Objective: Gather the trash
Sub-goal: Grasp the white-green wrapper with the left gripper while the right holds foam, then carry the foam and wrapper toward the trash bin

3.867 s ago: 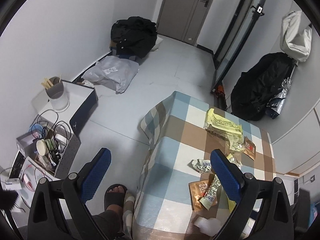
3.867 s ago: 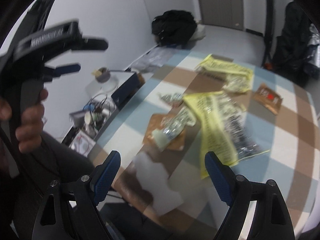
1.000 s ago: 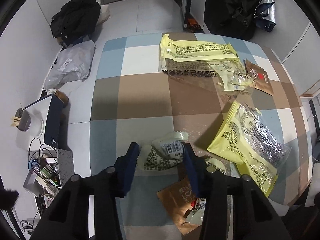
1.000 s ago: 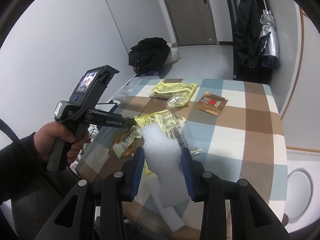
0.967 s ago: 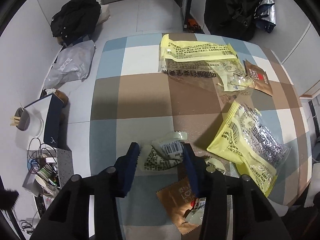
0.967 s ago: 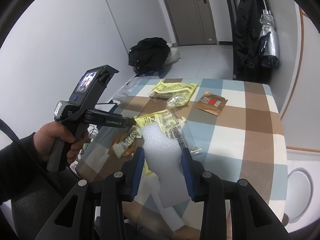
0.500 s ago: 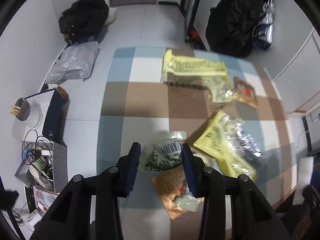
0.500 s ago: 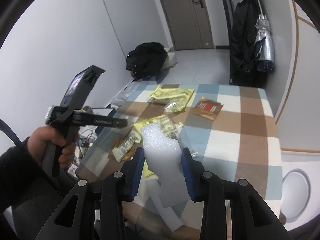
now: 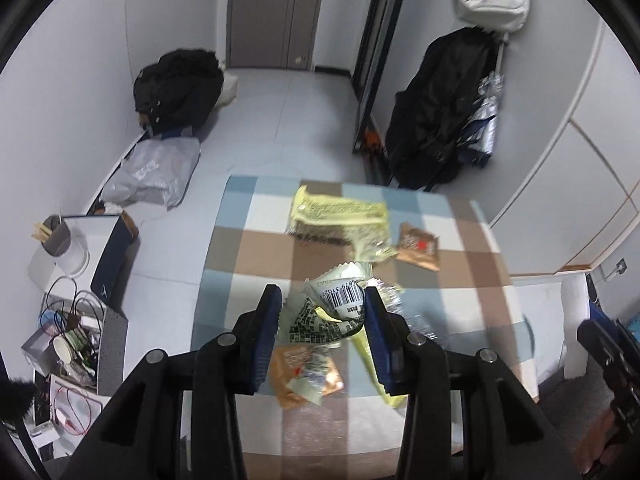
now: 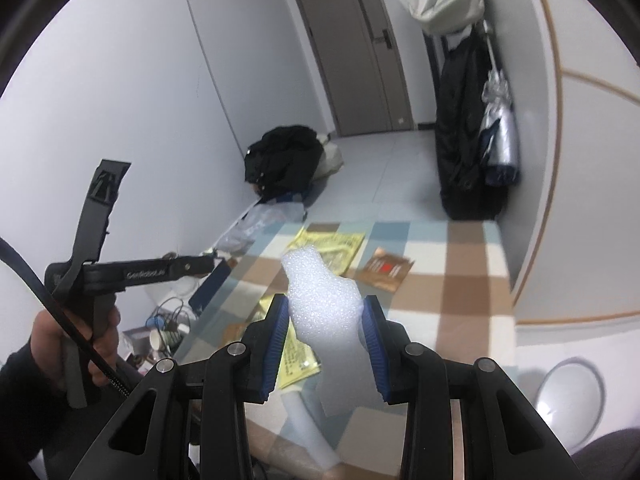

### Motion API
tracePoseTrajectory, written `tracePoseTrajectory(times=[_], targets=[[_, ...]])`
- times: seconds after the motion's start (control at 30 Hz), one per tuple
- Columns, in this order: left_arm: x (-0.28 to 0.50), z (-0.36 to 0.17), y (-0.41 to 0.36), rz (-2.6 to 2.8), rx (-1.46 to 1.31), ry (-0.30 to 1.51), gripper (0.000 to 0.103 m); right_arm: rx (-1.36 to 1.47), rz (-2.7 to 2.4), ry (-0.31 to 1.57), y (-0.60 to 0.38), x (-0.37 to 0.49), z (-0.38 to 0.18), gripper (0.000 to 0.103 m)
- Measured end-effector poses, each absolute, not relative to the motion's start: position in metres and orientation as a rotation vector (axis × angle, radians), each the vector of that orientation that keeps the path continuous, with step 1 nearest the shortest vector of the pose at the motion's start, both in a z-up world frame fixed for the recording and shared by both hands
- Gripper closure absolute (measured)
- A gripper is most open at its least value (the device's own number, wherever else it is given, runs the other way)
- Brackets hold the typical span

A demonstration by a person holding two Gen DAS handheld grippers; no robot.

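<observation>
My left gripper (image 9: 322,312) is shut on a crumpled white wrapper with a barcode (image 9: 332,308) and holds it above the checked table (image 9: 256,252). My right gripper (image 10: 324,320) is shut on a white foam piece (image 10: 320,296) and holds it high over the table's near end. On the table lie a large yellow wrapper (image 9: 340,216), a brown sachet (image 9: 420,246), another brown sachet (image 9: 298,372) and a yellow bag (image 10: 298,360). The left gripper's handle and hand show in the right wrist view (image 10: 100,276).
A round grey bin (image 10: 572,392) stands on the floor to the right of the table. Boxes with cables and cups (image 9: 76,320) sit on the floor at the left. Black bags (image 9: 180,84) and hanging coats (image 9: 444,104) line the walls. A door (image 9: 276,12) is at the back.
My left gripper has lifted the barcode wrapper off the table and tilted up toward the room. My right gripper has risen further with the foam piece.
</observation>
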State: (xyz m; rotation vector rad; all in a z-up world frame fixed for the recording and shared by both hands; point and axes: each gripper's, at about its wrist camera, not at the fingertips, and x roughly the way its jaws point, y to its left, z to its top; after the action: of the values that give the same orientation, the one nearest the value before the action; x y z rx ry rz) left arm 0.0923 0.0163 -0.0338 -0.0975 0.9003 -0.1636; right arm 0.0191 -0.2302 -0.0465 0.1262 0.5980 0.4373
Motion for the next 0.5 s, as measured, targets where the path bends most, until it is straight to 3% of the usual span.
tracePoseTrajectory(times=[0.5], targets=[[0.075,0.020,-0.058,-0.332,-0.109,0.775,0.066,0.127,0.348,0.497,-0.308,0.003,0.001,0.067]])
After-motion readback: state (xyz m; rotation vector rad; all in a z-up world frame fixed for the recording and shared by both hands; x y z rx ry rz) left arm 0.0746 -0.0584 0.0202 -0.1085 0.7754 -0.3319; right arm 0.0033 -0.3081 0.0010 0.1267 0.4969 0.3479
